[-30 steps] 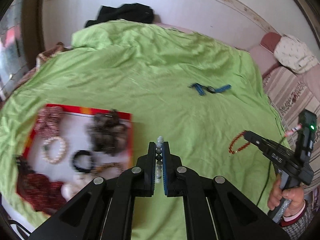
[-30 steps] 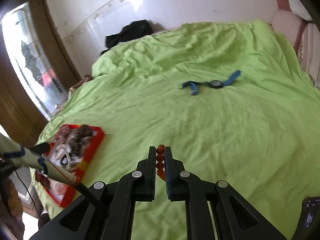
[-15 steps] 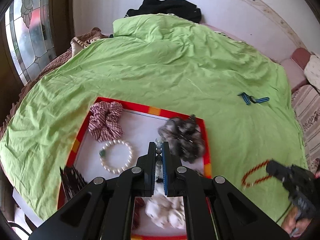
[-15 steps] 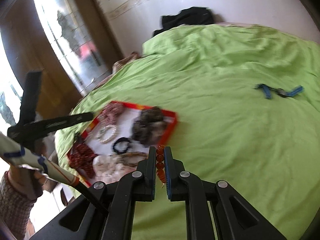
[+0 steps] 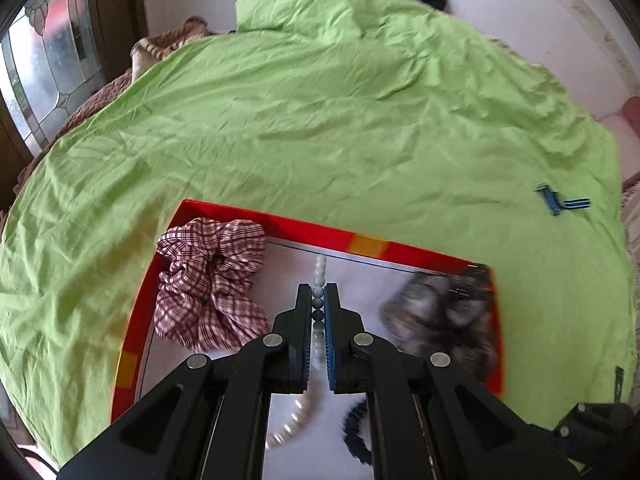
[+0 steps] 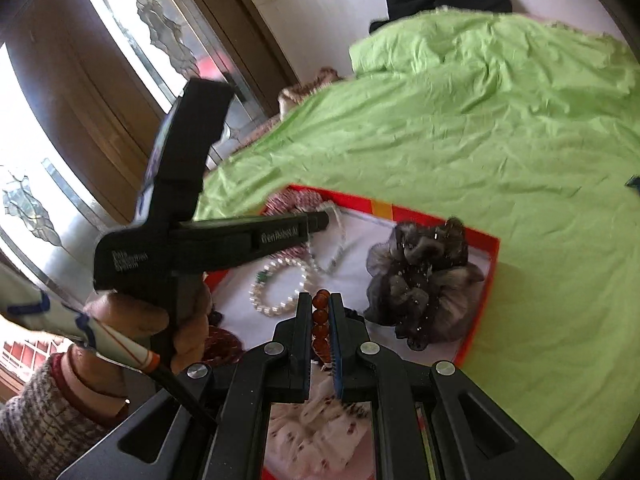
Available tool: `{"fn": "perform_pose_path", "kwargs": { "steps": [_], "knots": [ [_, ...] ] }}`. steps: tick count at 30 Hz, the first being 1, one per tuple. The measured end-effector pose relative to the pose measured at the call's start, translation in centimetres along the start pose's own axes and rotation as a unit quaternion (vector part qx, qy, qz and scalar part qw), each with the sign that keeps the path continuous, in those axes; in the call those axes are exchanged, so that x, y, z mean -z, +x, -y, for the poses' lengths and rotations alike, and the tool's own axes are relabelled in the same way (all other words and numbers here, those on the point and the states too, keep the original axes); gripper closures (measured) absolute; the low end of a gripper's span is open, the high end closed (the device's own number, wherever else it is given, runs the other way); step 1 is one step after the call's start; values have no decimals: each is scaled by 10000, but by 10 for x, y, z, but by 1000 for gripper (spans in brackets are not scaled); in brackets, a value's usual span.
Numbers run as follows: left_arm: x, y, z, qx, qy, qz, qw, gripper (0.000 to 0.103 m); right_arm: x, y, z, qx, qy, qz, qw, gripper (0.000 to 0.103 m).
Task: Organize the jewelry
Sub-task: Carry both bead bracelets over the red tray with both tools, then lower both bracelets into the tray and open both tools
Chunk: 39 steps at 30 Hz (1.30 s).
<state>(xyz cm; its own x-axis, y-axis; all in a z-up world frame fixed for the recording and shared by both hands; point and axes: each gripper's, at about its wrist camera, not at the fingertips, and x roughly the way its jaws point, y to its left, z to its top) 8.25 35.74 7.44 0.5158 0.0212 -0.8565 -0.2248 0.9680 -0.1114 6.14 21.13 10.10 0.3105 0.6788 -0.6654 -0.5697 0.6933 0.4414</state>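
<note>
pale bead bracelet (image 5: 319, 280) in left jaws, amber bead bracelet (image 6: 320, 316) in right; side lettering blurred

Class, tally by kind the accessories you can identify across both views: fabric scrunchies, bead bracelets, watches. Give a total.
Fabric scrunchies: 3 (red-checked scrunchie, grey gauze scrunchie, white floral scrunchie)
Bead bracelets: 4 (white pearl bracelet, black bead bracelet, pale bead bracelet in left gripper, amber bead bracelet in right gripper)
Watches: 1 (blue-strapped watch)
Total: 8. Dark red item: too unclear to sort.

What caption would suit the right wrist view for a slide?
Right gripper holding amber beads above the red tray; left gripper beside it carrying pale beads.
</note>
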Motion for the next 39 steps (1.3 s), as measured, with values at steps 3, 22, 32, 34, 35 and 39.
{"fn": "perform_pose_path", "kwargs": {
  "steps": [3,22,32,34,35,39],
  "knots": [
    [-1,9,-5,-14,-46,-23,10000,97,3,17,13,81,135,-140,9998,94],
    [-7,15,-14,-76,20,-60,10000,96,-3,-2,-30,-944,174,-85,9954,94],
    [-7,-51,-25,-50,-49,616,9981,68,16,35,-34,-463,-116,-455,9978,76],
    [-1,-65,-24,-76,-70,766,9970,63,18,28,-28,-361,-104,-372,9986,66],
    [3,-73,-22,-89,-89,842,9964,62,18,21,-24,-373,-63,-312,9988,65],
    [20,-102,-9,-125,-137,1077,9940,59,22,-12,-15,-207,-154,-79,9996,61]
  ]
}}
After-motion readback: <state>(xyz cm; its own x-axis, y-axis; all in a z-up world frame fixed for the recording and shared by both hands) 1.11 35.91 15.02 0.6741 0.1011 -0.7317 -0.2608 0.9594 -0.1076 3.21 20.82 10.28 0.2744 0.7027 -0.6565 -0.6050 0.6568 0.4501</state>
